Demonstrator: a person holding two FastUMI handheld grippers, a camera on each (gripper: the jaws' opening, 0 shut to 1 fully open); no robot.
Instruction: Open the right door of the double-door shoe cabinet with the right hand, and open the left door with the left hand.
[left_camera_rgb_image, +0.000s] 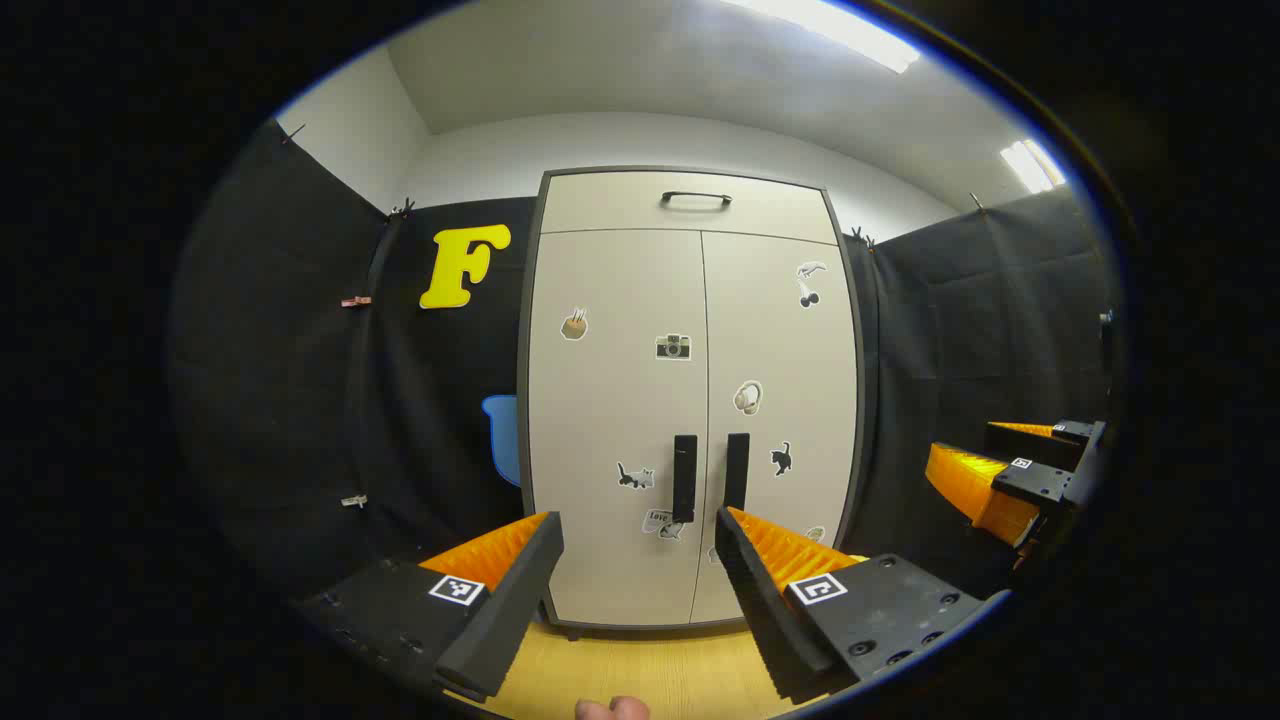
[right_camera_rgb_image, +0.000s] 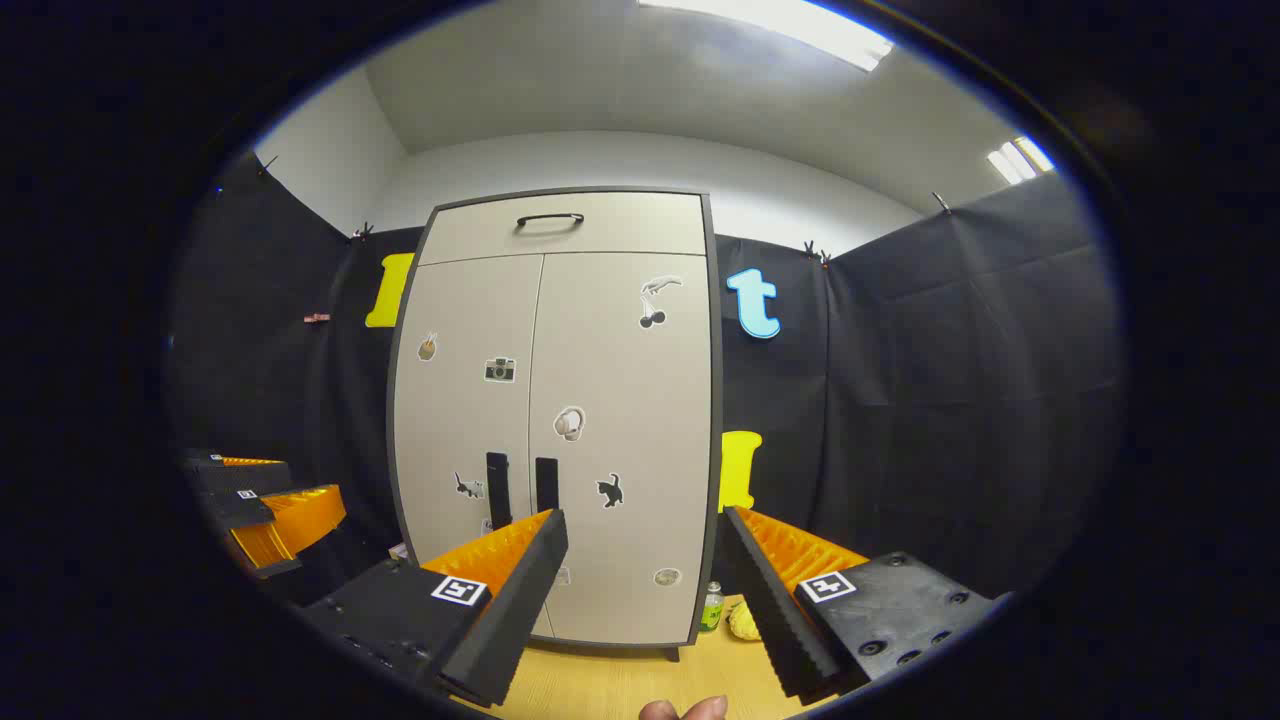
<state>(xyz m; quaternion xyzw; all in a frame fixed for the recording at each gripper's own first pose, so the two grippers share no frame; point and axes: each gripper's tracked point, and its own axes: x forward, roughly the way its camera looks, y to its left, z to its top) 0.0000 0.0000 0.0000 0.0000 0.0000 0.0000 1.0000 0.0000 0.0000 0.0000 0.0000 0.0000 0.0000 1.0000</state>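
Left gripper view: tongs (left_camera_rgb_image: 640, 560) apart, cabinet (left_camera_rgb_image: 690, 400) ahead.

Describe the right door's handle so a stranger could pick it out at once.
Find the pale double-door shoe cabinet against the black cloth wall. Two dark vertical bar handles flank its centre seam, low down. The right door's handle is the one right of the seam, nearest the black cat sticker.

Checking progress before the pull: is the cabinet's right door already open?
No. In the right gripper view both doors sit flush and closed, the right door meeting the left door at the centre seam.
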